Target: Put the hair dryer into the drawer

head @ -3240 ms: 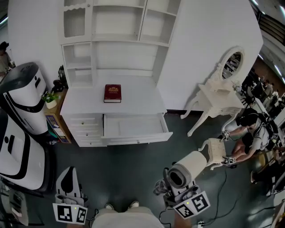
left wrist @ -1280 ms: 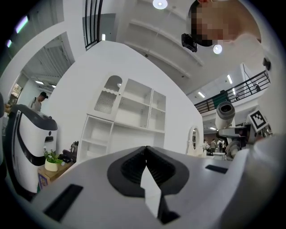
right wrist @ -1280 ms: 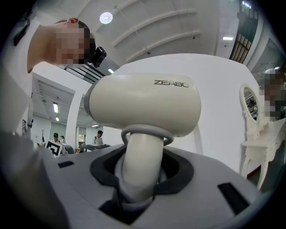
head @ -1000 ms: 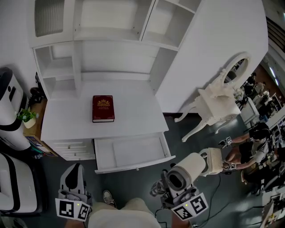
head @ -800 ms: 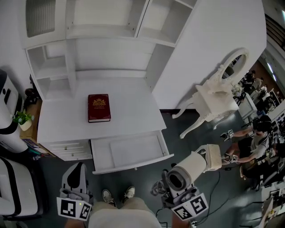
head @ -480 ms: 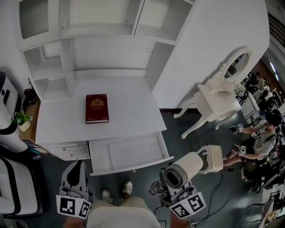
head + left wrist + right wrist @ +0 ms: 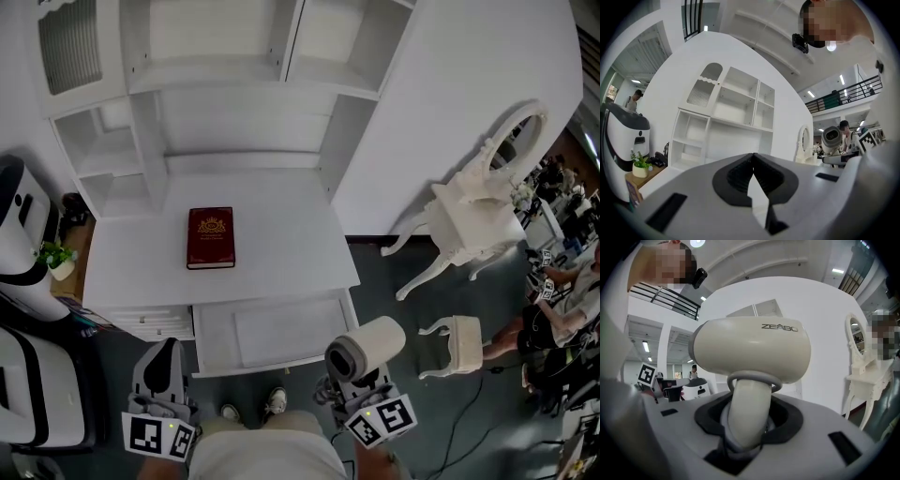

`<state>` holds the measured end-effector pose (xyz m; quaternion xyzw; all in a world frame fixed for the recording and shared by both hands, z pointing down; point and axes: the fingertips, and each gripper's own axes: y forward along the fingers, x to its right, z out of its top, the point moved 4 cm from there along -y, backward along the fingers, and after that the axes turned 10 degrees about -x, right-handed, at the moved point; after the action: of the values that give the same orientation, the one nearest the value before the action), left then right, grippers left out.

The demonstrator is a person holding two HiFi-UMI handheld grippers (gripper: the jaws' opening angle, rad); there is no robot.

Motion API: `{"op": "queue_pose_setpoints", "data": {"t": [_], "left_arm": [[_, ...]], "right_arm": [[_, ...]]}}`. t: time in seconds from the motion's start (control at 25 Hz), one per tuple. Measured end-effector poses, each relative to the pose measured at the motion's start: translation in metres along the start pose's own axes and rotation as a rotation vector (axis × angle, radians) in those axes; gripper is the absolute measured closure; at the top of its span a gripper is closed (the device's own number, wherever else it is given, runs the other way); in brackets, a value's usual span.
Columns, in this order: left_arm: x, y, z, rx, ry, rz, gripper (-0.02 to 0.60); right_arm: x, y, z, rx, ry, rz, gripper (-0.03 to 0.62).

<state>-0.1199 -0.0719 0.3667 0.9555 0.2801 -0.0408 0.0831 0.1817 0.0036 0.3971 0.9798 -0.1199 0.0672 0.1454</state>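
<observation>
In the head view the cream hair dryer point(image 7: 366, 345) sits over the open drawer's right front corner, barrel lying level. My right gripper point(image 7: 349, 386) is shut on its handle. The right gripper view shows that handle point(image 7: 749, 413) clamped between the dark pads, with the dryer's body point(image 7: 750, 350) above them. The white drawer point(image 7: 281, 330) stands pulled out of the desk and holds nothing. My left gripper point(image 7: 163, 358) hovers in front of the small drawers to the left of the open one. In the left gripper view my left gripper point(image 7: 753, 165) is shut on nothing.
A dark red book point(image 7: 210, 237) lies on the white desk top point(image 7: 291, 244) under open shelves. A white dressing table with an oval mirror point(image 7: 473, 216) and a stool point(image 7: 457, 342) stand at the right. A white machine point(image 7: 21, 234) and a potted plant point(image 7: 58, 257) stand at the left.
My right gripper has carried the hair dryer left and lower, from near the stool to the drawer's right front corner. The left gripper has moved forward, keeping its place in the picture.
</observation>
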Motion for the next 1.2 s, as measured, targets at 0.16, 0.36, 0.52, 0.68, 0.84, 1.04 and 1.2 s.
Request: {"op": "queue_pose_setpoints", "data": {"t": [0.16,0.36,0.52,0.68,0.84,1.04,1.2], "left_arm": [[0.005,0.008,-0.004,-0.016,0.002,0.004,0.566],[0.008,0.017,-0.009,-0.041,0.003,0.007,0.566],[0.01,0.021,-0.013,-0.06,0.008,0.011,0.566],[0.007,0.024,-0.017,-0.083,0.017,0.028,0.566],[0.003,0.025,-0.019,-0.102,0.022,0.047,0.566],[-0.001,0.025,-0.023,-0.121,0.021,0.074,0.566],[-0.005,0.025,-0.025,-0.131,0.019,0.093,0.566]], "right_arm": [[0.014,0.015,-0.022,-0.057,0.027,0.001,0.422],[0.033,0.033,-0.05,-0.109,0.106,-0.009,0.422],[0.05,0.052,-0.077,-0.155,0.206,-0.038,0.422],[0.062,0.076,-0.107,-0.22,0.232,-0.064,0.422],[0.063,0.098,-0.13,-0.297,0.187,-0.054,0.422],[0.068,0.123,-0.152,-0.365,0.19,-0.053,0.422],[0.07,0.141,-0.166,-0.426,0.101,-0.042,0.422]]}}
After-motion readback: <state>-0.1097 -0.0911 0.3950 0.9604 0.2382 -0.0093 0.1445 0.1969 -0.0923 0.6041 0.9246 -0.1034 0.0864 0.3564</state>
